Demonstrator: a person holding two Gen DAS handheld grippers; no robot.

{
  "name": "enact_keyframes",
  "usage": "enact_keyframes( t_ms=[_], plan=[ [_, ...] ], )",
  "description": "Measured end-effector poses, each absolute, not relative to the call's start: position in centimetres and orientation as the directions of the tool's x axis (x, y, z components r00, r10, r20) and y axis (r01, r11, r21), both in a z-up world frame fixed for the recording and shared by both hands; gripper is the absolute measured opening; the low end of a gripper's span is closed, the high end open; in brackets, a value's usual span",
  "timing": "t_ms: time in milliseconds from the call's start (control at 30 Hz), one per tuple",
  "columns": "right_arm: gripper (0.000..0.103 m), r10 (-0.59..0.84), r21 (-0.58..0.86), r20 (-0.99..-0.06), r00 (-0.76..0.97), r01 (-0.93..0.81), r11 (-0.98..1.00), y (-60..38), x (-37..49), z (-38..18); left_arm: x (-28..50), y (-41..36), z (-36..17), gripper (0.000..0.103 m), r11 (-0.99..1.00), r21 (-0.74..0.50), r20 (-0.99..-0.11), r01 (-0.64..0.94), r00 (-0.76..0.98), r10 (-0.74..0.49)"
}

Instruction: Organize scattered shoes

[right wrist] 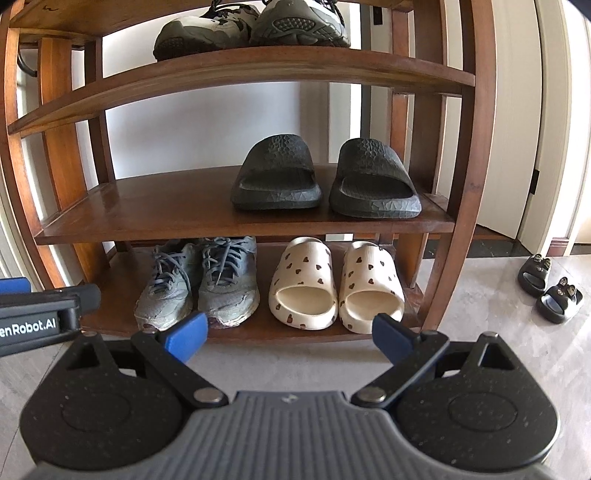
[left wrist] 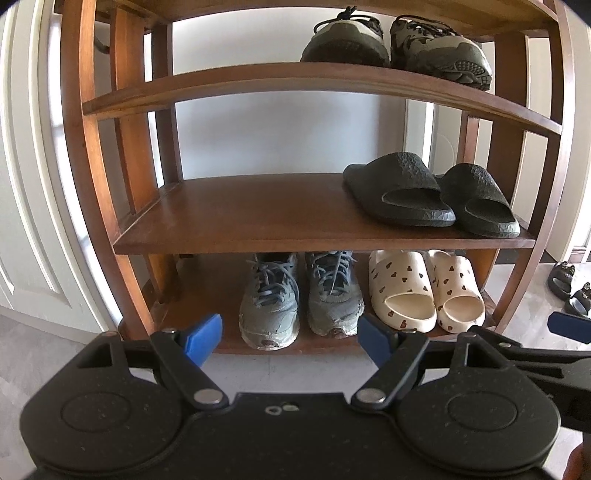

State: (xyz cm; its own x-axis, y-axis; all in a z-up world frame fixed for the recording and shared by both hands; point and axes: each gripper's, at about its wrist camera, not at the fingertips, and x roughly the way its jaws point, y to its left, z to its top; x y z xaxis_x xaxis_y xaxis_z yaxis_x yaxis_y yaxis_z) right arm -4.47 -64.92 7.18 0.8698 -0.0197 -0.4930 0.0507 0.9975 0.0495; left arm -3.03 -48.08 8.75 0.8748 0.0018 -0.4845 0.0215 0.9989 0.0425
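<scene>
A wooden shoe rack [left wrist: 258, 236] [right wrist: 147, 221] stands in front of me. Its top shelf holds olive sneakers [left wrist: 399, 40] [right wrist: 251, 26]. The middle shelf holds black slides [left wrist: 432, 195] [right wrist: 325, 177] at its right. The bottom shelf holds grey laced sneakers [left wrist: 299, 299] [right wrist: 199, 280] and cream heart-print slides [left wrist: 424, 291] [right wrist: 336, 288]. A pair of black sandals [right wrist: 550, 288] [left wrist: 569, 288] lies on the floor right of the rack. My left gripper [left wrist: 291, 338] is open and empty before the bottom shelf. My right gripper [right wrist: 291, 336] is open and empty beside it.
The left half of the middle shelf [left wrist: 229, 210] is bare wood. White panelled doors [left wrist: 33, 221] stand left of the rack and a white door frame [right wrist: 554, 147] to the right. The floor [right wrist: 498, 350] is grey tile.
</scene>
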Motion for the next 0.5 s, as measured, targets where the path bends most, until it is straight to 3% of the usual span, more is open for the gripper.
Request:
enact_keyframes(
  t_ms=[500],
  plan=[
    [0.097, -0.025, 0.053, -0.493, 0.87, 0.059, 0.997, -64.72, -4.4, 6.85, -3.71, -47.86, 8.74, 0.08, 1.0, 0.025, -0.413, 0.015, 0.911, -0.004]
  ],
)
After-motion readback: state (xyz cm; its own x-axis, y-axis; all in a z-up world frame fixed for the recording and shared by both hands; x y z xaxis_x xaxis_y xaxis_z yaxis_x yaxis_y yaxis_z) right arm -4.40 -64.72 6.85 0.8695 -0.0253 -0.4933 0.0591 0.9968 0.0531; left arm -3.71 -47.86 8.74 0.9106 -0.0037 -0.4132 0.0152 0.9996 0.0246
